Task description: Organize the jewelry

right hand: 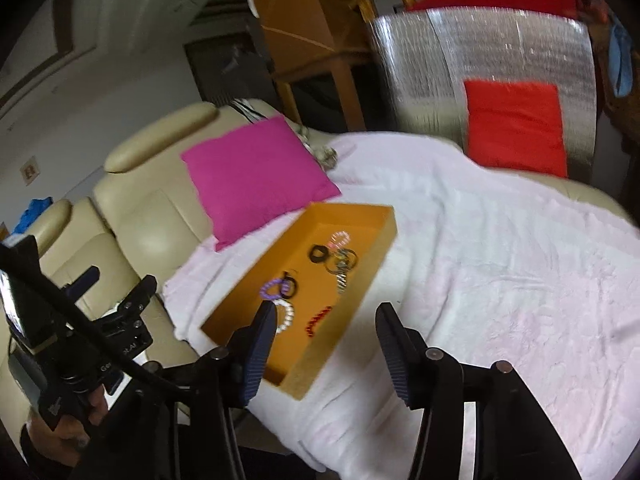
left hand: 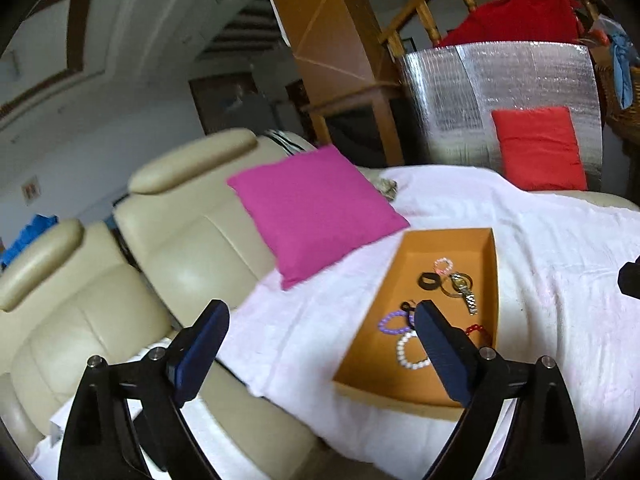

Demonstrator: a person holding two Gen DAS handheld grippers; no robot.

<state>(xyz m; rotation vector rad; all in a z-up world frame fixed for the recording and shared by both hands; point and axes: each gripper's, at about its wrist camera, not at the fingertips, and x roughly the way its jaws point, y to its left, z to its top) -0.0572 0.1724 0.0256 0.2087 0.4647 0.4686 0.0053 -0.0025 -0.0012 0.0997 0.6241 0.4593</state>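
We are holding the left gripper [left hand: 320, 322] wide apart above the white blanket [left hand: 560, 248], its blue-padded fingers [left hand: 208, 344] gripping nothing and touching nothing. To its left, the cream leather sofa [left hand: 80, 320] is showing its backrests, and the magenta square cushion [left hand: 316, 210] is leaning against them, its lower corner lying on the blanket just beside the tray.

The shallow orange cardboard tray [left hand: 376, 372] is sitting on the blanket, and the jewelry is lying loose inside it: a purple beaded bracelet [left hand: 390, 323] and a white beaded bracelet [left hand: 408, 350] near our right finger, which is partly covering them; a black ring-shaped band [left hand: 428, 281] and a pale pink beaded bracelet [left hand: 443, 266] farther along; a metal-link wristwatch [left hand: 466, 294] beside them; and a red beaded bracelet [left hand: 476, 328] by the tray's right wall.

We are holding the right gripper [right hand: 326, 330] open too, somewhat less widely, its fingers [right hand: 264, 344] empty and hovering over the tray's [right hand: 384, 220] near end; the left finger is overlapping the white bracelet [right hand: 286, 314] in the view, though we cannot tell whether it is touching. In that view the left hand [right hand: 76, 420] is gripping the other tool's black handle at the far left.

Behind the blanket, a red rectangular cushion [left hand: 538, 148] is standing against a silver foil panel [left hand: 500, 92].
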